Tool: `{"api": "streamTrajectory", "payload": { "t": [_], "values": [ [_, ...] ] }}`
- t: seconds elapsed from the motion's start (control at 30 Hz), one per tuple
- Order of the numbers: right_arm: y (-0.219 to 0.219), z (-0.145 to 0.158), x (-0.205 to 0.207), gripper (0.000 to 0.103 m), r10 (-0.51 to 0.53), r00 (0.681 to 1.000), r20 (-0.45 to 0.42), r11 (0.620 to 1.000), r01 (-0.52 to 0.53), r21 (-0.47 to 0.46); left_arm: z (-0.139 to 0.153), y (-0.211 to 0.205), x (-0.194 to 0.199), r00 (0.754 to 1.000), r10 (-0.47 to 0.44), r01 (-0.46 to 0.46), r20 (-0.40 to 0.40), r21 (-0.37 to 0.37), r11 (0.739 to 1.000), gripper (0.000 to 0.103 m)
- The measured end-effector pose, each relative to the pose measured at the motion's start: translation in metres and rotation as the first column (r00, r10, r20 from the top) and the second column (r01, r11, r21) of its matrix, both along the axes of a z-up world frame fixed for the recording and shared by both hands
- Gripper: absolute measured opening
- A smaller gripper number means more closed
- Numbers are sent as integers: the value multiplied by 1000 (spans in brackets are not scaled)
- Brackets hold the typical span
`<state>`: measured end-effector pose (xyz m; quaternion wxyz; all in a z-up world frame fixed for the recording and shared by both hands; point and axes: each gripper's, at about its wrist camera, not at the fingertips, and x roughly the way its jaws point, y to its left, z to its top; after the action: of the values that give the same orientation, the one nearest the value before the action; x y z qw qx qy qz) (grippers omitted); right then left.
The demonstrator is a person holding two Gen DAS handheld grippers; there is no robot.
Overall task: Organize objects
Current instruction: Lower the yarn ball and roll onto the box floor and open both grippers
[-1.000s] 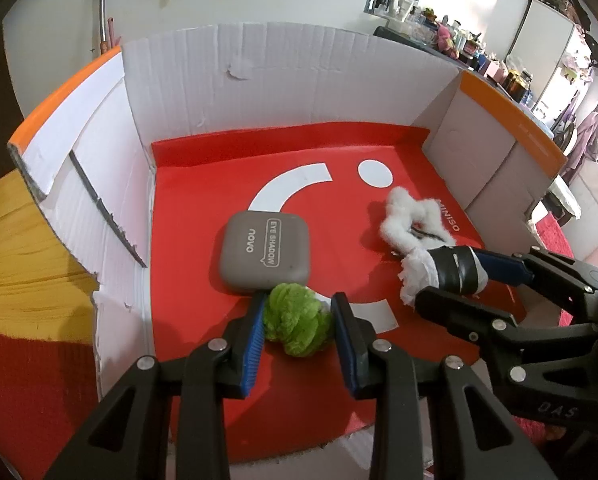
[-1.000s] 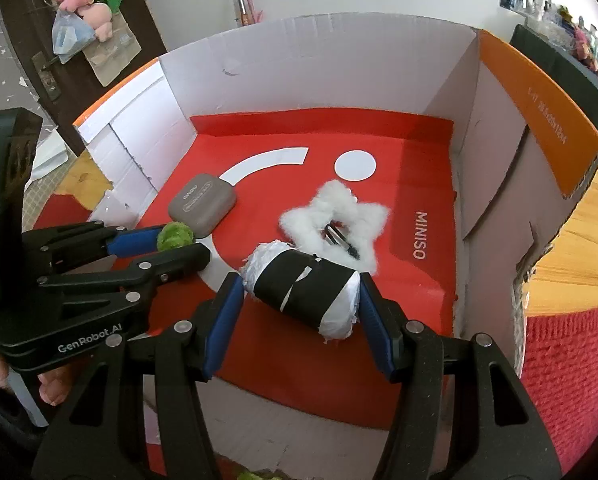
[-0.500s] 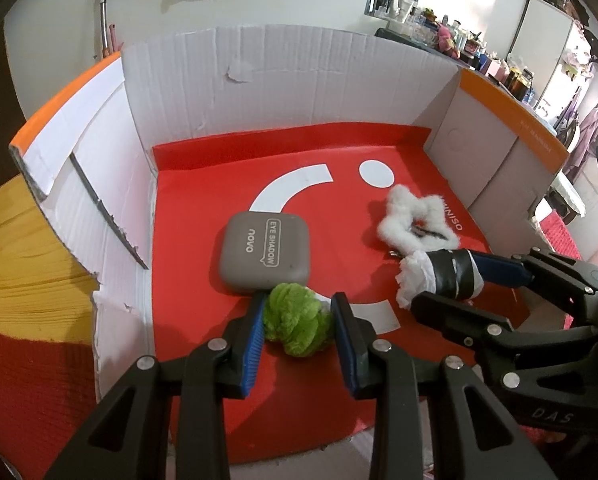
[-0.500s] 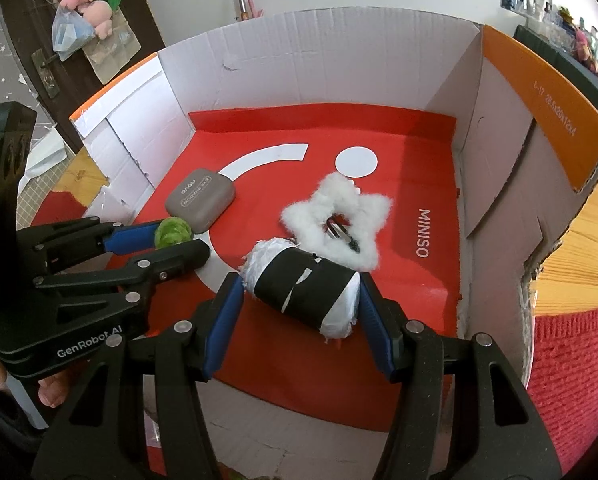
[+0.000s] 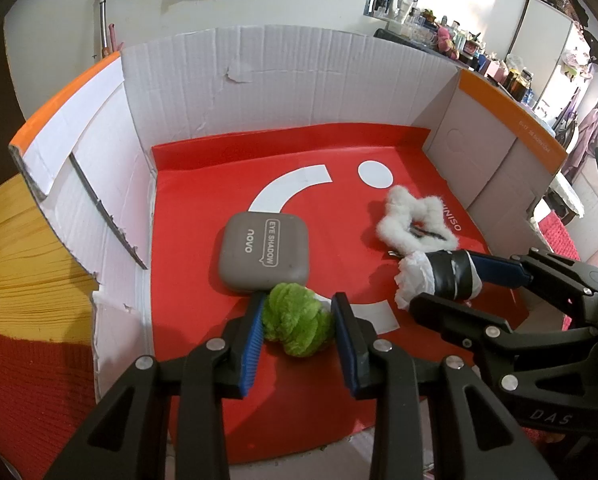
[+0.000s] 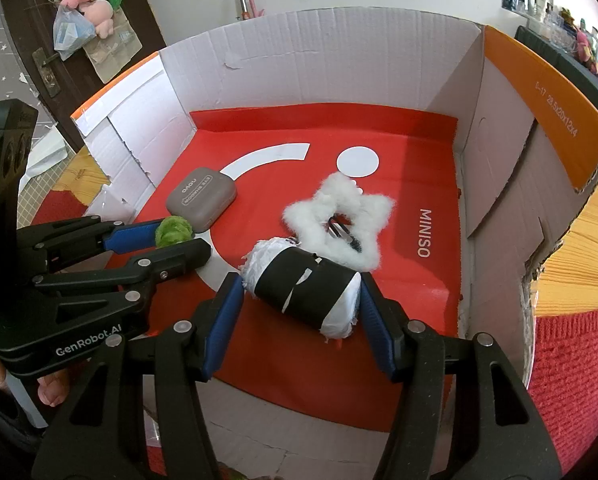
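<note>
Over Miniso's red-floored cardboard box [image 5: 283,76], both grippers have barely moved: left gripper [image 5: 299,312] clamps the green pom-pom [image 5: 297,322], right gripper [image 6: 303,292] the black-taped white roll [image 6: 303,286], neither yet released.

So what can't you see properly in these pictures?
- Left wrist view: the grey eye shadow case has its near corner covered by the green fuzzy ball.
- Right wrist view: the dark clip inside the white fluffy star is half buried in fluff.
- Right wrist view: the underside of the black-and-white roll is hidden by the roll itself.
- Both views: the shelf clutter behind the box is too small.
</note>
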<state>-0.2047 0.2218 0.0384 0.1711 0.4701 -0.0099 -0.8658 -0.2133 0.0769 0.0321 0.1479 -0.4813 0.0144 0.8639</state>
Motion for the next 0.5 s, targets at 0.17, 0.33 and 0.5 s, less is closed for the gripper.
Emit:
{"api": "streamTrajectory", "payload": {
  "t": [0.17, 0.33, 0.5],
  "values": [
    [-2, 0, 1, 57, 7, 1000, -5, 1000, -7, -5, 3, -1, 1, 1000, -3, 3, -6, -8, 1000, 35],
    [-2, 0, 1, 57, 6, 1000, -9, 1000, -6, -12, 4, -1, 1, 1000, -2, 2, -7, -3, 1000, 34],
    [-1, 5, 5, 57, 7, 1000, -26, 1000, -7, -21, 5, 1, 2, 1000, -2, 2, -15, -10, 1000, 35]
  ]
}}
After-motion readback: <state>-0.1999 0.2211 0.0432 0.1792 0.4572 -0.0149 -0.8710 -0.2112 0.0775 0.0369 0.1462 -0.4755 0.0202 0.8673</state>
